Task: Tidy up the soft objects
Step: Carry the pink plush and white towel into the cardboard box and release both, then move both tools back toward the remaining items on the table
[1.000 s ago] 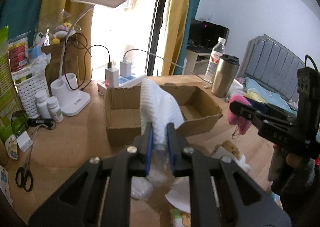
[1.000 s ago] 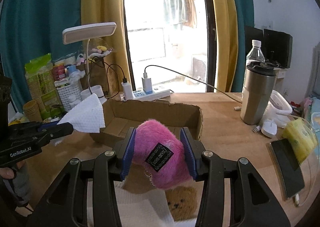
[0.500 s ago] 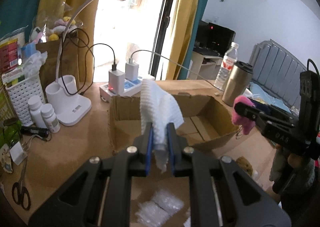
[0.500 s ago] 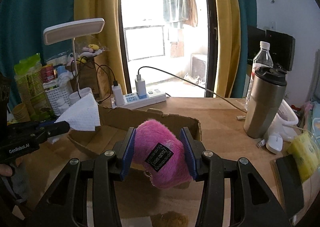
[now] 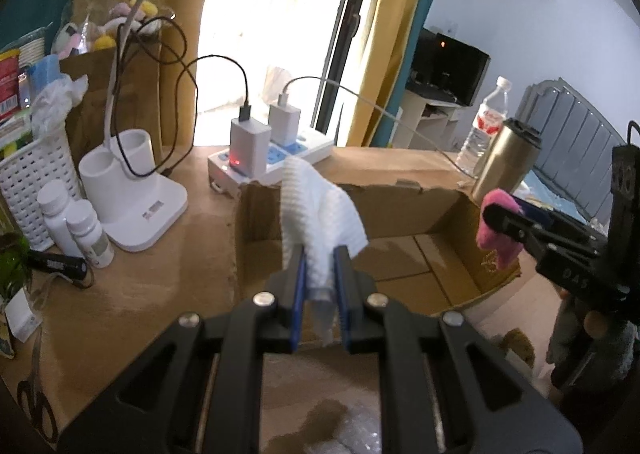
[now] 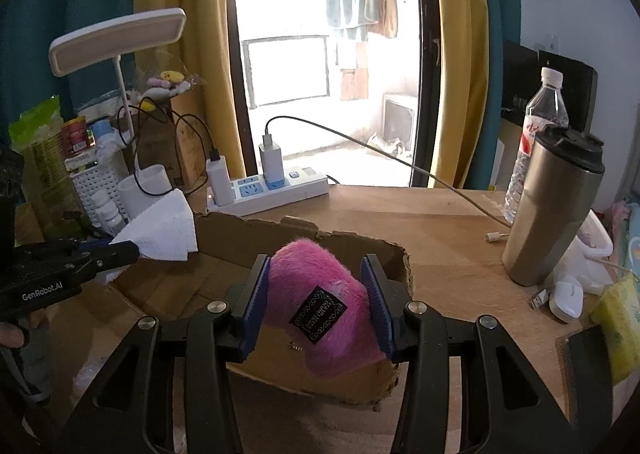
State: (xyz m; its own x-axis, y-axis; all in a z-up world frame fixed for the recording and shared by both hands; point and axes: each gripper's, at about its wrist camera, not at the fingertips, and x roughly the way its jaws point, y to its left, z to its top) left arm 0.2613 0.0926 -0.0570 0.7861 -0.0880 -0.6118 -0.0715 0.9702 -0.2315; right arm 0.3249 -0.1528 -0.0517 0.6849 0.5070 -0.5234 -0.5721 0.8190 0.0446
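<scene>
My left gripper (image 5: 320, 258) is shut on a white textured cloth (image 5: 316, 213) and holds it over the near edge of an open cardboard box (image 5: 400, 205). My right gripper (image 6: 318, 274) is shut on a pink plush toy (image 6: 320, 302) with a black label, held above the box's near right corner (image 6: 384, 254). The right gripper with the pink toy (image 5: 498, 230) shows at the right of the left wrist view. The left gripper with the cloth (image 6: 164, 230) shows at the left of the right wrist view.
A white desk lamp (image 5: 124, 189), power strip with chargers (image 5: 272, 157), white basket (image 5: 32, 177) and two small bottles (image 5: 76, 221) stand left of the box. A steel tumbler (image 6: 556, 205) and water bottle (image 6: 540, 125) stand right. Scissors (image 5: 36, 406) lie at front left.
Both grippers have moved forward toward the box, each still holding its item. The cloth and the pink toy now hang over the box's edges.
</scene>
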